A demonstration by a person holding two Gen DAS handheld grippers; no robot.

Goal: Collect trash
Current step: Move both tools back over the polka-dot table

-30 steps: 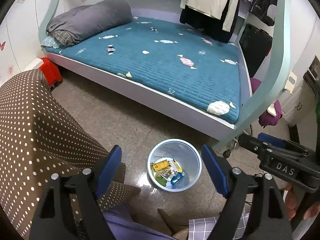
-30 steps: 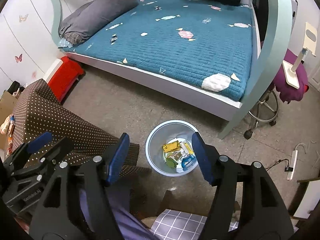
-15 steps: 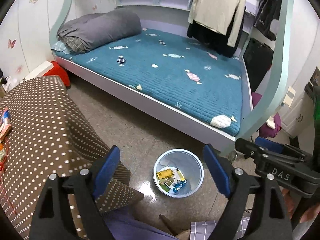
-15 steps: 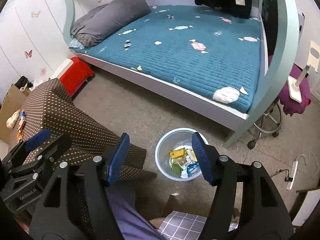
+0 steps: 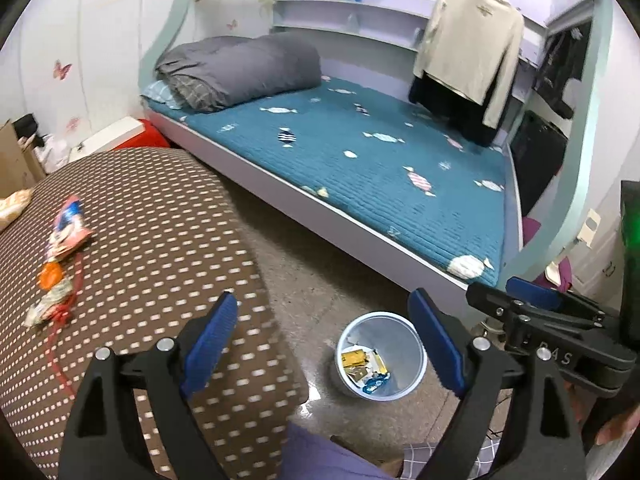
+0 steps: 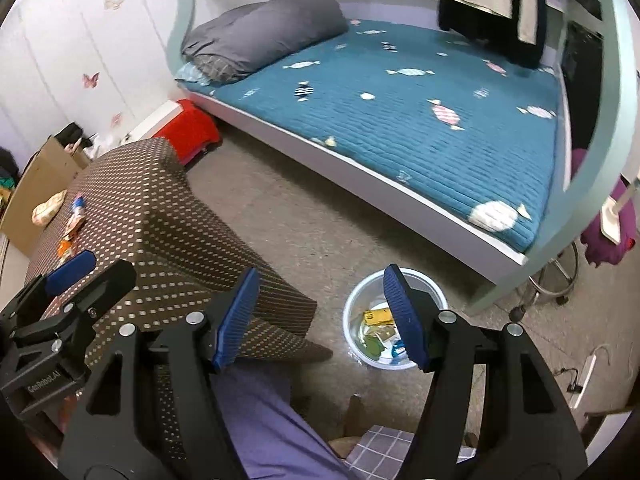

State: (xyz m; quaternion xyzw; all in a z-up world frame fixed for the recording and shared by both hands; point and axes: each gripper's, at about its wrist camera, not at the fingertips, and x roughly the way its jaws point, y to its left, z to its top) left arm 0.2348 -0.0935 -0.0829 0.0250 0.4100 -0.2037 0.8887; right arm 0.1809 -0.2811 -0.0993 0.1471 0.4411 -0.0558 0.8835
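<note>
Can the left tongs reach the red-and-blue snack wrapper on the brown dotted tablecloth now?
Probably yes. The left tongs are open and empty, and the red-and-blue snack wrapper lies uncovered on the brown dotted tablecloth, off to their left, with only bare cloth between.

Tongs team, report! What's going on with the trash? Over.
Both tongs, left and right, open, empty. Wrappers wait on dotted table. Bin part full. Path clear.

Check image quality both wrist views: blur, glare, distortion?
Left wrist: motion-smeared dots on the tablecloth, floor glare beside the bin, black fisheye corners. Right wrist: softer overall, bed frame bowed by the lens, no blown highlights.
</note>
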